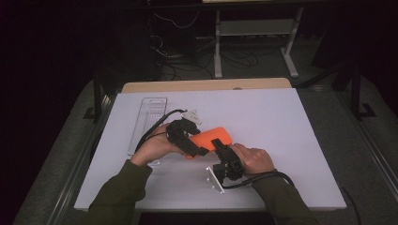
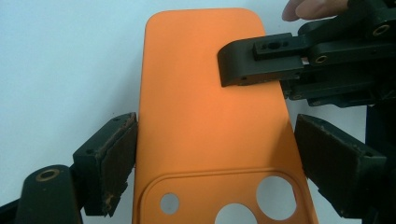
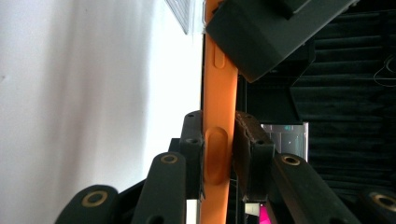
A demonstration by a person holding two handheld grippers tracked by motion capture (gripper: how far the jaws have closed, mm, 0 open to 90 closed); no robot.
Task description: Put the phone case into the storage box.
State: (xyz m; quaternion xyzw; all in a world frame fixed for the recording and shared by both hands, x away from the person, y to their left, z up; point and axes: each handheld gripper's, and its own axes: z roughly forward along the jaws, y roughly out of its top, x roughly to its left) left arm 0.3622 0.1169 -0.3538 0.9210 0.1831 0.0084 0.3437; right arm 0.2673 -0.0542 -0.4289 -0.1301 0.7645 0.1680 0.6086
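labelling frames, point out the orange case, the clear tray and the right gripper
orange case [image 2: 201, 93], left gripper view, middle of its back
clear tray [image 1: 151, 108], high view, its upper part
right gripper [image 3: 218, 140], right gripper view, midway between its fingertips

I see the orange phone case [image 2: 205, 116] as matt, smooth silicone-like material. The left gripper [image 2: 215, 158] has matt black plastic jaws with worn, rough pads [image 2: 116, 154]. The table [image 1: 281, 122] top looks smooth, matt white. The tray [image 1: 149, 117] is clear, glossy plastic.
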